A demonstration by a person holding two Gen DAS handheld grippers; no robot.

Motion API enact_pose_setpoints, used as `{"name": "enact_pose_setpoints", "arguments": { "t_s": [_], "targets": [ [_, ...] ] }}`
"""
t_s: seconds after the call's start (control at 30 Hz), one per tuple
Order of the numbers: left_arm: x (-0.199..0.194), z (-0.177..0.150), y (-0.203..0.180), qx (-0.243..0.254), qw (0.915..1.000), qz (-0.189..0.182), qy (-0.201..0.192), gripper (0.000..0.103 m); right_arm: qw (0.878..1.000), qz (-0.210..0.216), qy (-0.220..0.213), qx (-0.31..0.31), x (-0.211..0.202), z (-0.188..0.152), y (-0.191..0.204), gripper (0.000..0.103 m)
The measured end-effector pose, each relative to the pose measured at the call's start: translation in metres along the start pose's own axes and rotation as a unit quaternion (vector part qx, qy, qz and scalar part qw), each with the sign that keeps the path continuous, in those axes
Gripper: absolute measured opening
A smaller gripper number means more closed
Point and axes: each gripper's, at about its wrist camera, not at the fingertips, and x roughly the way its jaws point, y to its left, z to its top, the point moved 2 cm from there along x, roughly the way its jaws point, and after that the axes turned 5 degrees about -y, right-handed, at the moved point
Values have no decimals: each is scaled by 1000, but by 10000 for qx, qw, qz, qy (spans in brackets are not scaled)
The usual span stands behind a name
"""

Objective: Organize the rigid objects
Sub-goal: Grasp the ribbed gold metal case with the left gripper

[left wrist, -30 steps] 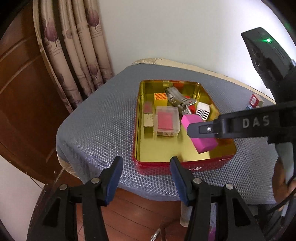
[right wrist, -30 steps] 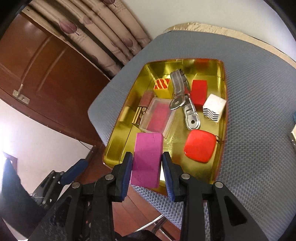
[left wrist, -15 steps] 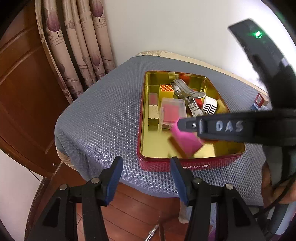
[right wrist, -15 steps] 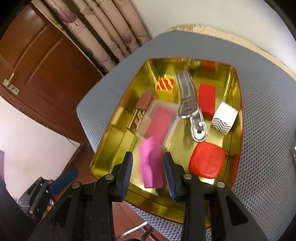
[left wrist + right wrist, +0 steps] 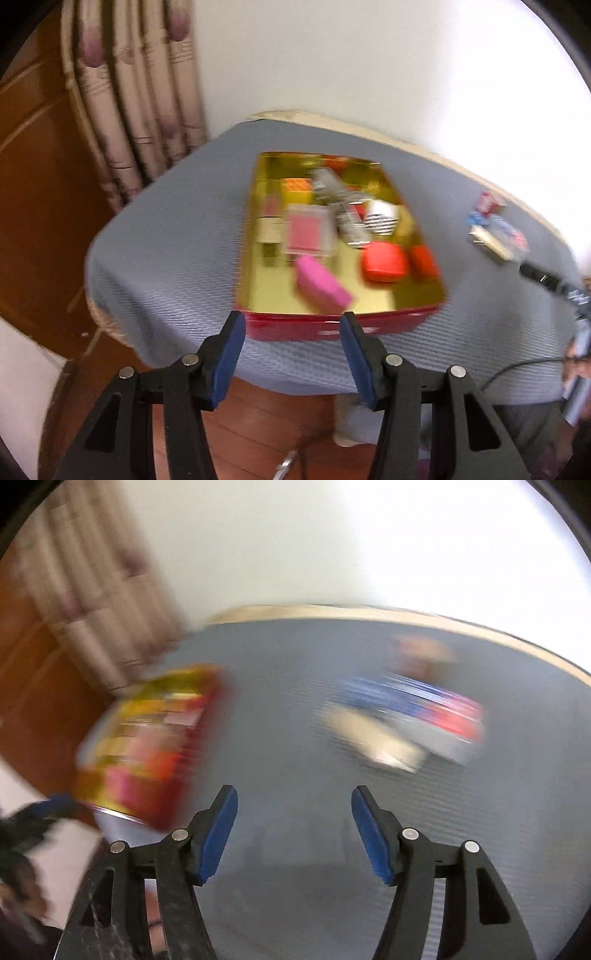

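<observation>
A red tin with a gold inside point(image 5: 332, 326) stands on the grey-covered table point(image 5: 166, 258). In it lie a pink block point(image 5: 323, 284) near the front, a red rounded square point(image 5: 384, 260), a clear case point(image 5: 308, 236), a striped cube point(image 5: 382, 218), metal pieces point(image 5: 332, 188) and other small blocks. My left gripper point(image 5: 291, 350) is open and empty, in front of the tin's near wall. My right gripper point(image 5: 293, 834) is open and empty above bare cloth; its view is heavily blurred, with the tin point(image 5: 147, 746) at the left.
A loose group of small objects point(image 5: 495, 229) lies on the cloth to the right of the tin; it also shows blurred in the right wrist view point(image 5: 406, 716). A curtain point(image 5: 140, 110) and a wooden door point(image 5: 33, 184) stand at the left. The wall is behind.
My right gripper has let go of the pink block, which now lies in the tin. It has opened and swung right, away from the tin. The left gripper has barely moved.
</observation>
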Motion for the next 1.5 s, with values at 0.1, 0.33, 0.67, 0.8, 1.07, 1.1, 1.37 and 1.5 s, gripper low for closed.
{"name": "enact_pose_setpoints", "arguments": {
  "t_s": [0.1,0.33,0.67,0.8,1.07,1.1,1.37,1.5],
  "targets": [
    [-5,-2,-19,169,9995,-260,10,54,9972,-675,93,293,-15,-22,-75,63],
    [-10,-3,-79,653,9948,-772,112,54,9978,-654,63,134,-38,-40,-123,62],
    [51,37,-167,-440,9719,-1978,1200,54,9955,-539,-309,721,-36,-53,-178,67],
    [89,51,-206,-726,9572,-2202,1731,54,9967,-277,-335,690,-35,-54,-175,72],
    [143,72,-266,-398,9635,-1579,2124,54,9898,434,-488,1269,-42,-53,-195,72],
    [148,74,-269,-458,9624,-1563,2174,54,9876,535,-509,1386,-42,-53,-198,72],
    [182,81,-285,-779,9571,-1216,2513,54,9701,1080,-604,2087,-44,-54,-221,72],
    [195,85,-296,-702,9602,-1009,2509,54,9690,1136,-613,2105,-50,-57,-223,73]
  ]
}}
